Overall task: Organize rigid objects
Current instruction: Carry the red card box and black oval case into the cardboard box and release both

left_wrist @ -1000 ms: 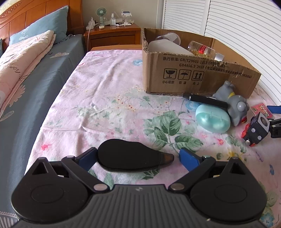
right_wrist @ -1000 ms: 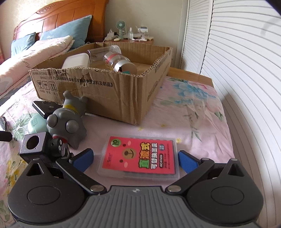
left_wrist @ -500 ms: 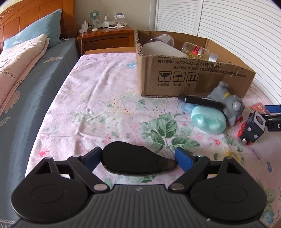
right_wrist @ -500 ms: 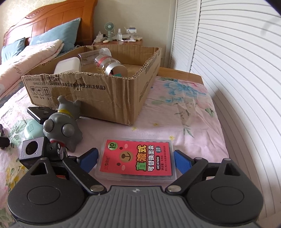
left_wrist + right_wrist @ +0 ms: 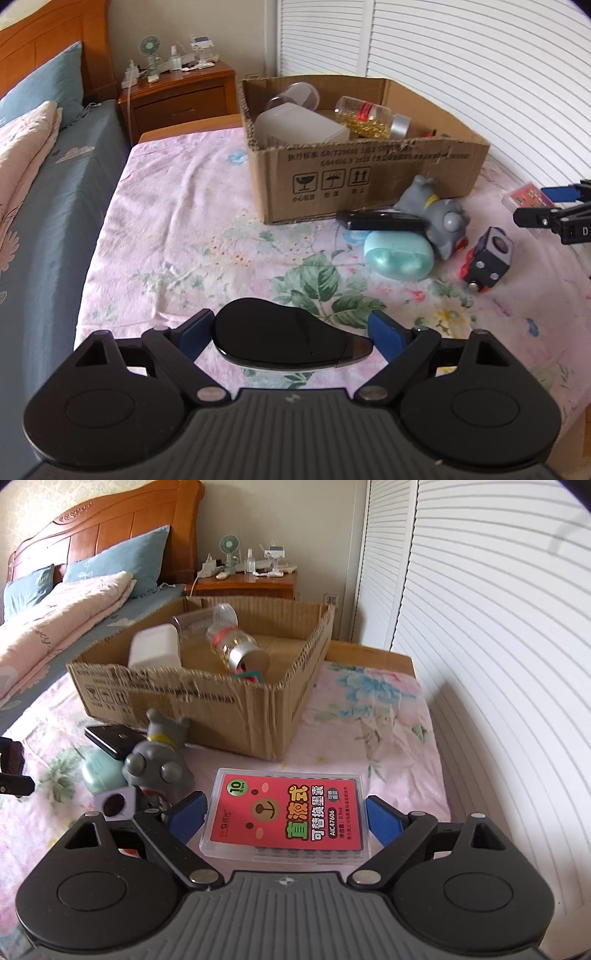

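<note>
My left gripper [image 5: 291, 328] is shut on a flat black oval object [image 5: 273, 332], a blue pad pressing on each end, just above the floral bedsheet. In the right wrist view my right gripper [image 5: 284, 808] is shut on a clear plastic case with a red label [image 5: 291, 819], held off the sheet. The left wrist view shows that case [image 5: 528, 194] at the far right, beside the right gripper [image 5: 543, 205]. An open cardboard box [image 5: 369, 177] stands beyond both grippers and holds a white container, a clear jar and a bottle of yellow beads.
In front of the box lie a grey toy figure [image 5: 439, 218], a black flat device [image 5: 384, 221], a teal oval case [image 5: 399, 258] and a black cube toy on red wheels [image 5: 491, 258]. A wooden nightstand [image 5: 177, 96] stands behind, and louvred doors line the right.
Both grippers' jaws have narrowed onto what lay between them. The right gripper has risen with the red-labelled case. The left gripper has rolled a little with the black object.
</note>
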`<state>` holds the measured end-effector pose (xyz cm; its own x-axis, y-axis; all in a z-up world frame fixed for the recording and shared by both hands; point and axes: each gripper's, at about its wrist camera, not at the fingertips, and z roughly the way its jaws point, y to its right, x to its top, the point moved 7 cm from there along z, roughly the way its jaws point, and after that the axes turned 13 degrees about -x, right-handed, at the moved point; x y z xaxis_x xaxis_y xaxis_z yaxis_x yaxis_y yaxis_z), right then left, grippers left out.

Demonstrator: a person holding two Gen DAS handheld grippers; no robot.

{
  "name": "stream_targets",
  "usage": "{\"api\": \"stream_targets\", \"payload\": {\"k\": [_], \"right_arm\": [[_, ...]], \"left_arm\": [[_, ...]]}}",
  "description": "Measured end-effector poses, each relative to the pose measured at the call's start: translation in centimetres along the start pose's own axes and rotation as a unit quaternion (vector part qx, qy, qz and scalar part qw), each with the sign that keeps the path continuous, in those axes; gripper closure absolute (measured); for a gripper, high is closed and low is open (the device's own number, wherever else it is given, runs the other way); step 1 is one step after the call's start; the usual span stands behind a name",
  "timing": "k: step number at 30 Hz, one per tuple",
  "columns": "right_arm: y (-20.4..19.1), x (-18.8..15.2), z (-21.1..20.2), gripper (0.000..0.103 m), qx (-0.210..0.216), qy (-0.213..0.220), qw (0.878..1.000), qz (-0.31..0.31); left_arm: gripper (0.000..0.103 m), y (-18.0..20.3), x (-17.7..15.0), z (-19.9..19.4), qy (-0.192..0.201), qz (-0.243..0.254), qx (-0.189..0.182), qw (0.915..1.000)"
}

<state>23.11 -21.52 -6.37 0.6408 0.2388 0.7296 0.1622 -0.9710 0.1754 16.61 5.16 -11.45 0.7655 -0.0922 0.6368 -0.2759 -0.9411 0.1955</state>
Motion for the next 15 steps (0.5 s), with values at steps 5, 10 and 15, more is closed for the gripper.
{"api": "stream_targets", "payload": {"k": [5,10,15], "right_arm": [[-0.1,2.3,-2.0,0.009,0.016,0.015,1.000,0.003],[-2.0,5.9,-3.3,0.009,0.041,0.044,0.998,-0.001],[-5.0,9.4,-2.7,0.009,0.057,0.063,0.996,-0.015]], "left_arm": [[0.014,0.3,1.5,-1.1,-0.002,0.023,-0.011,0.9997],[0.014,-0.1,3.7,-2.3,0.006,0.037,-0.018,0.9991],[0.014,-0.9,5.9,-3.0,0.011,0.045,-0.028,0.9986]]}}
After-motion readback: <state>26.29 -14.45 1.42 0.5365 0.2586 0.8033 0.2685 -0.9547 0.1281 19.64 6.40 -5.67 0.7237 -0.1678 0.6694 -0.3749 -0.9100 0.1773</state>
